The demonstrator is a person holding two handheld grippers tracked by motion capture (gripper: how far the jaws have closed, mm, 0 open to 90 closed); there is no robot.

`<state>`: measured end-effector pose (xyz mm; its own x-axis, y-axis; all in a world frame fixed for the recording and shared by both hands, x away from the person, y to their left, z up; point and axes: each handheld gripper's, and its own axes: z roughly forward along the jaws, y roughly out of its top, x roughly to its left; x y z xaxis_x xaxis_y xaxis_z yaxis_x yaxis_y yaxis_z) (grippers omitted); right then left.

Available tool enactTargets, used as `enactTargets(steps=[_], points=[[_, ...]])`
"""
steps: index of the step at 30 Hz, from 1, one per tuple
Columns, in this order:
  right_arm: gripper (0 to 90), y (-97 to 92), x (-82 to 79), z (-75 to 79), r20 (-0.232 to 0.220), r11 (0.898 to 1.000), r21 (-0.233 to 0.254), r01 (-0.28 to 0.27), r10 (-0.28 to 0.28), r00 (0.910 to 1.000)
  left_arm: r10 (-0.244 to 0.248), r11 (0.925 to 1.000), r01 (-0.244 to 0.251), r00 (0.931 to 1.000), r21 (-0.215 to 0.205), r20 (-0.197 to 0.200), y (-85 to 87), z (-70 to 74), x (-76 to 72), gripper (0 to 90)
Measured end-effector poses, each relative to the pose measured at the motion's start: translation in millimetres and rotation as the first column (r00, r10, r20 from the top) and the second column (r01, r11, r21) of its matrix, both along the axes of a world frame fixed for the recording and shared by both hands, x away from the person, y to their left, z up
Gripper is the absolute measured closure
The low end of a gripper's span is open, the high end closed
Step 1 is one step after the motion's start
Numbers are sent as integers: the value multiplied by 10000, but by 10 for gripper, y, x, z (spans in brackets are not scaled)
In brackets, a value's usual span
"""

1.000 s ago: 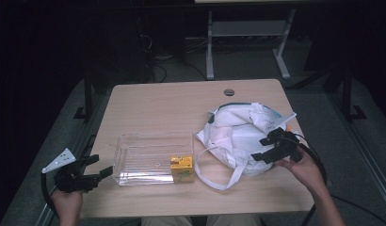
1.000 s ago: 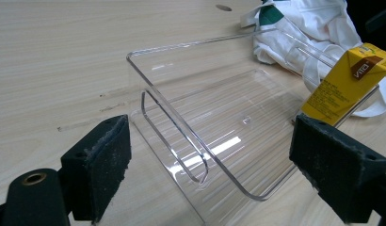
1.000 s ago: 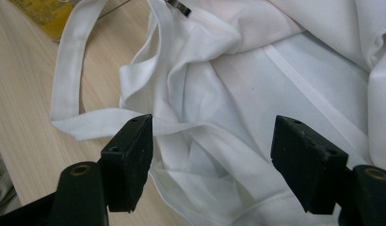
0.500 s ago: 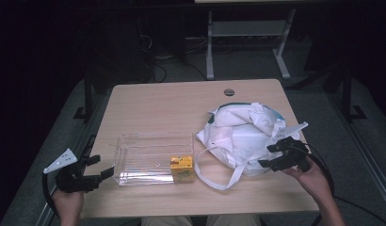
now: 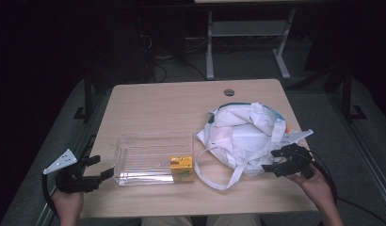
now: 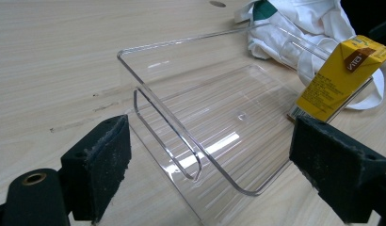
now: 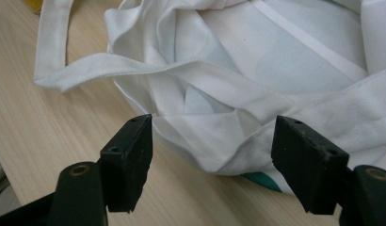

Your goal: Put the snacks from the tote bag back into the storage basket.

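Right gripper [image 5: 281, 162] has dropped to the bag's [image 5: 245, 139] near edge, jaws half open, apparently empty. Soft, light cloth: pinch a fold. Left gripper [image 5: 99, 173]: wide open, idle.

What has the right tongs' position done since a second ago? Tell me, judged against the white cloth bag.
Yes: the right tongs dropped from over the white cloth bag to its near right edge.
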<state>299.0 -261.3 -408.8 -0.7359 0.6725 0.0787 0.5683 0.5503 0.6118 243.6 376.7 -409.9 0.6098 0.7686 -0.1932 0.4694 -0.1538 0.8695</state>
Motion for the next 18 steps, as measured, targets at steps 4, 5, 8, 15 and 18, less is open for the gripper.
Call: enactTargets(steps=[4,5,8,15,18], points=[[292,-6,-46,-31,-36,10000,-8,49,-49,10000,-8,10000,8,10000,12,-2,-4,-2,1,129],[291,-15,-53,-42,-32,10000,66,33,-32,10000,-10,10000,10,10000,16,-6,-6,-2,1,129],[291,-38,-77,-63,-53,9998,128,149,-148,9999,-19,10000,19,10000,32,-3,-11,-2,2,129],[288,-52,-153,-110,142,9991,308,288,-293,9995,-86,9999,86,10000,87,-8,-26,-2,9,129],[286,-54,-196,-111,279,9989,310,351,-359,9990,-102,9999,102,9999,83,-11,-30,-3,10,129]])
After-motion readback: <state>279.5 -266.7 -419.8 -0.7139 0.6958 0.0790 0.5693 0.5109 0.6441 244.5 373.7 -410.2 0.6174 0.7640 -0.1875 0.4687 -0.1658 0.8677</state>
